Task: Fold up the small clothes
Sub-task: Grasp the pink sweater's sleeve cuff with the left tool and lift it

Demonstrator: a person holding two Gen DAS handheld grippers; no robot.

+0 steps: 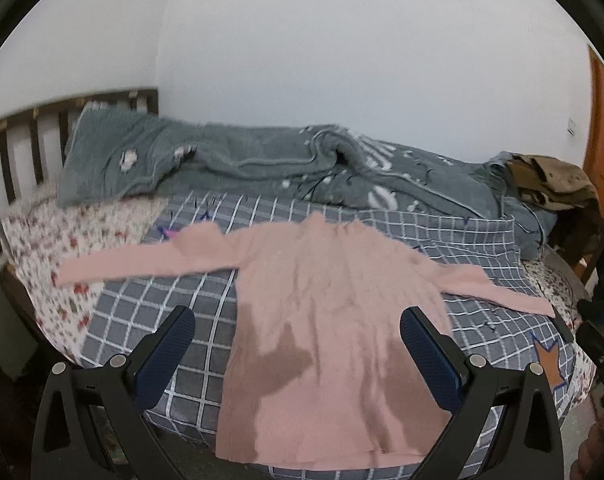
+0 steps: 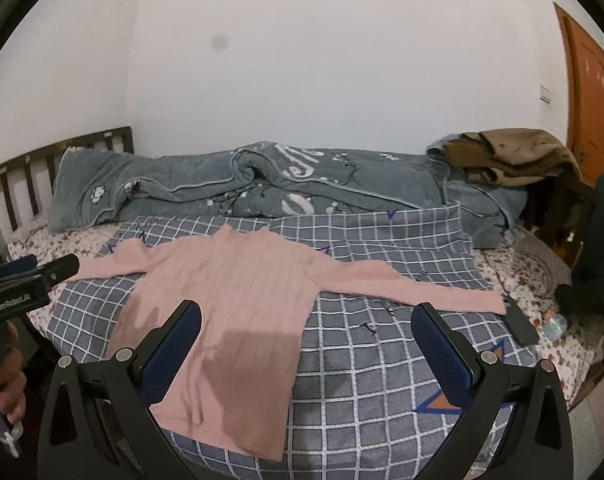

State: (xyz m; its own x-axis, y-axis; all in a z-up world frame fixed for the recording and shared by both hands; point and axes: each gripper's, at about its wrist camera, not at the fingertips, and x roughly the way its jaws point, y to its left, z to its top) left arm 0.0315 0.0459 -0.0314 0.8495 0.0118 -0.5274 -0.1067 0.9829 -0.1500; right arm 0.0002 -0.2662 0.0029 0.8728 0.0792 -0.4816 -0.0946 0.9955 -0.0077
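A small pink long-sleeved sweater (image 1: 326, 320) lies flat and spread out on a grey checked cloth (image 1: 149, 312) on the bed, sleeves out to both sides, hem toward me. My left gripper (image 1: 297, 324) is open and empty above the sweater's lower body. In the right wrist view the sweater (image 2: 229, 304) lies left of centre. My right gripper (image 2: 308, 320) is open and empty above the sweater's right side and the checked cloth (image 2: 382, 360). The left gripper's body (image 2: 25, 284) shows at the left edge there.
A rumpled grey quilt (image 2: 261, 188) runs along the wall behind the sweater. Brown clothes (image 2: 514, 156) are piled at the far right. A dark phone-like object (image 2: 520, 324) lies by the right sleeve end. A wooden headboard (image 1: 29, 132) stands left; an orange door (image 2: 590, 92) right.
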